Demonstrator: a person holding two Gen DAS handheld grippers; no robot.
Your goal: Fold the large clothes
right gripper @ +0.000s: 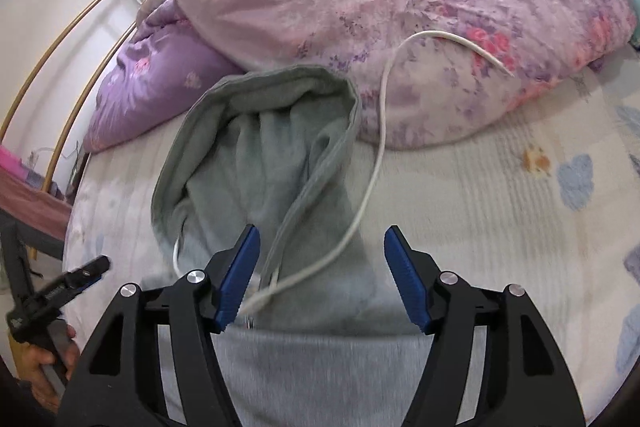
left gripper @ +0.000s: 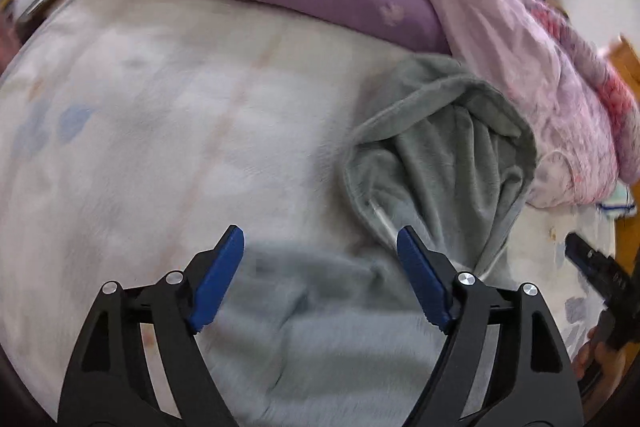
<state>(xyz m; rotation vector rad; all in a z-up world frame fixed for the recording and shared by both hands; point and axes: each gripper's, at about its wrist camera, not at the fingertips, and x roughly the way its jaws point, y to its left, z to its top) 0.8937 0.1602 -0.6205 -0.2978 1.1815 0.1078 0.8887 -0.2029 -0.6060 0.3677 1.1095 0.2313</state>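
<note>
A grey hoodie (right gripper: 256, 163) is spread on the bed (right gripper: 500, 195), hood at 12 o'clock toward the quilt (right gripper: 400, 7). Soft, floppy fleece is expected, so it's best gripped at the shoulder seams. The drawstring (right gripper: 376, 155) could snag. Left tool (left gripper: 320, 255) and right tool (right gripper: 322, 251) are held wide open, empty. No writing can be read.

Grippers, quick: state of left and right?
Left gripper: open, holding nothing, above the gray hoodie.
Right gripper: open, holding nothing, over the hoodie's white drawstring.
</note>
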